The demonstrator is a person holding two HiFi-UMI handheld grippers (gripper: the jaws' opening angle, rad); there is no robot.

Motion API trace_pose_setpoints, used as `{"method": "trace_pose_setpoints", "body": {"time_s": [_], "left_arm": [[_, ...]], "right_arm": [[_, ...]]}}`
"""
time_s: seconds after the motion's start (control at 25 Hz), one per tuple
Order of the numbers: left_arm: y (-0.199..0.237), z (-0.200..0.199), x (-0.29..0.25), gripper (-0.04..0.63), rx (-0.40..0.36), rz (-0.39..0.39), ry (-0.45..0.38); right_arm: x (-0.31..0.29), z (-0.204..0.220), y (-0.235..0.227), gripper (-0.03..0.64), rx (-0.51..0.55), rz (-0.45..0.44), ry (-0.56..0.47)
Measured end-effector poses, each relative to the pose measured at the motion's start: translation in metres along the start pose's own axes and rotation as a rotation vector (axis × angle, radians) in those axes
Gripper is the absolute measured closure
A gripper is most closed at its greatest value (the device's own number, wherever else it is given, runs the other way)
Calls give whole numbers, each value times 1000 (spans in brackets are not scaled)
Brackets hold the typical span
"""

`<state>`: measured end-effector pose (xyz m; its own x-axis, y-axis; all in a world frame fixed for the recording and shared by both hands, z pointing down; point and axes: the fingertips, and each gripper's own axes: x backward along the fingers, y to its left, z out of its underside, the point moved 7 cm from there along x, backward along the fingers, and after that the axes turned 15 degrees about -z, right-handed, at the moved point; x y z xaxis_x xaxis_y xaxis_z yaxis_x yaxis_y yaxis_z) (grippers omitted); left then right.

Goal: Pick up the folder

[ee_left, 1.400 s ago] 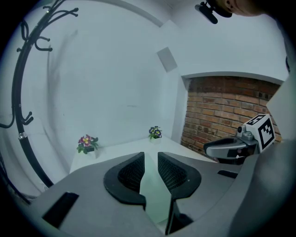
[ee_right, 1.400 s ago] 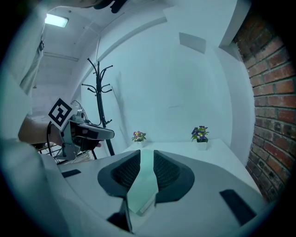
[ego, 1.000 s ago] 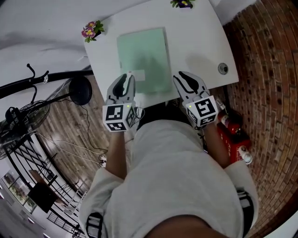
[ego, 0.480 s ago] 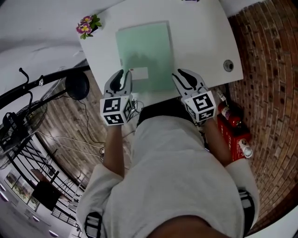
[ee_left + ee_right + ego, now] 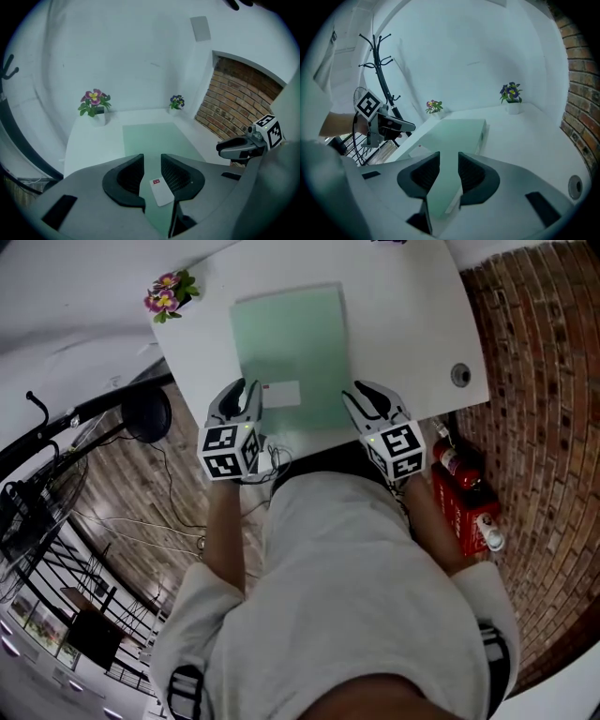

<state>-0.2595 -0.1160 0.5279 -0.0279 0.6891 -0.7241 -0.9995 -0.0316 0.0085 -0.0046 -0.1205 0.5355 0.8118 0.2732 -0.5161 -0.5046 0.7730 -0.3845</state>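
Observation:
A pale green folder (image 5: pixel 289 348) lies flat on the white table (image 5: pixel 403 324), with a small white label (image 5: pixel 281 393) near its front left corner. My left gripper (image 5: pixel 241 396) hovers at the folder's near left edge. Its jaws (image 5: pixel 152 166) stand a narrow gap apart, and the label (image 5: pixel 161 191) shows through the gap. My right gripper (image 5: pixel 365 397) is at the near right corner. Its jaws (image 5: pixel 449 166) have just been opening, and the folder's edge (image 5: pixel 440 197) shows below the gap with no pad pressing on it.
A flower pot (image 5: pixel 165 294) stands at the table's far left corner and a second (image 5: pixel 511 96) at the far right. A cable hole (image 5: pixel 459 374) is near the right edge. A red fire extinguisher (image 5: pixel 461 491) stands by the brick wall, and a coat stand (image 5: pixel 380 56) to the left.
Both grippers have sunk and moved in toward the folder's near edge, the left over the label corner, the right over the right corner. The folder has not moved.

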Motion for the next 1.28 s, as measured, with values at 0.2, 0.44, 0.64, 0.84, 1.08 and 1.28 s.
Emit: {"method": "trace_pose_setpoints", "body": {"time_s": [0.2,0.44,0.64,0.84,1.08,1.28], "left_arm": [[10,8,-18,483,34,2,48],[19,16,-38,466,86,29,108],[22,23,-52,423,52,34,157],[28,26,-65,389,81,55,189],[33,27,-73,362,125,92,230],[36,27,-78,351,163,131,255]], "right_arm": [[-10,8,-7,485,-35,2,39],[-21,14,-18,477,-77,31,81],[-29,21,-27,471,-150,30,110],[-33,28,-35,445,-266,6,94],[-37,34,-41,422,-360,-6,97],[-41,35,-44,409,-371,-9,109]]}}
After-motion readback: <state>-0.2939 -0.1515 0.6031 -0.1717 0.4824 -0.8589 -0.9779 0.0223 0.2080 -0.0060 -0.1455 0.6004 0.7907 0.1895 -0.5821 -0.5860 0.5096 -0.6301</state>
